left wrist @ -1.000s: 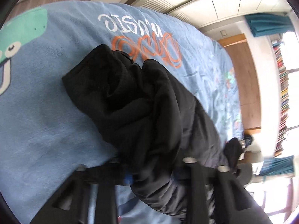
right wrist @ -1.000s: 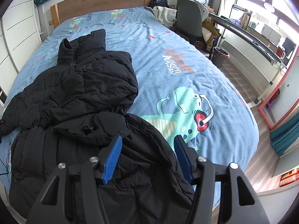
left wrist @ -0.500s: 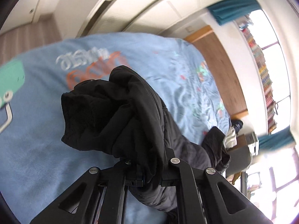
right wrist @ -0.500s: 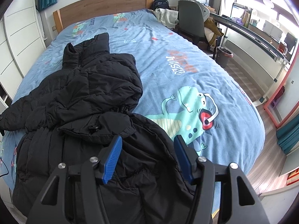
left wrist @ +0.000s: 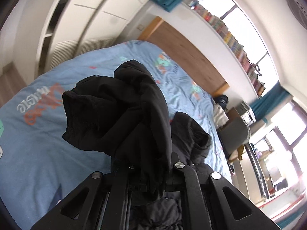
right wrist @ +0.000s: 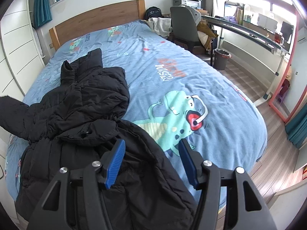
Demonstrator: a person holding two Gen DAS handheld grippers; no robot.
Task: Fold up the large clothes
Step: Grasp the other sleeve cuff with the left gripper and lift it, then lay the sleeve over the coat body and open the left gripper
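A large black puffer jacket (right wrist: 82, 115) lies spread on the left half of a blue dinosaur-print bed cover (right wrist: 172, 88). Its collar points toward the headboard. My left gripper (left wrist: 151, 174) is shut on the jacket's black sleeve (left wrist: 122, 115), which is lifted off the bed and drapes over the fingers, hiding the tips. That raised sleeve shows at the left edge of the right wrist view (right wrist: 13, 111). My right gripper (right wrist: 151, 163) is open and empty, hovering just above the jacket's lower right part.
A wooden headboard (right wrist: 99, 21) stands at the far end. A grey chair (right wrist: 184, 26), a desk (right wrist: 245, 30) and a bin (right wrist: 221, 58) stand right of the bed. White wardrobes (right wrist: 15, 53) line the left. Wood floor (right wrist: 272, 153) runs along the right.
My left gripper has lifted the sleeve higher and tilted up, so its view now shows the headboard and wall. My right gripper has risen and drawn back slightly, still open.
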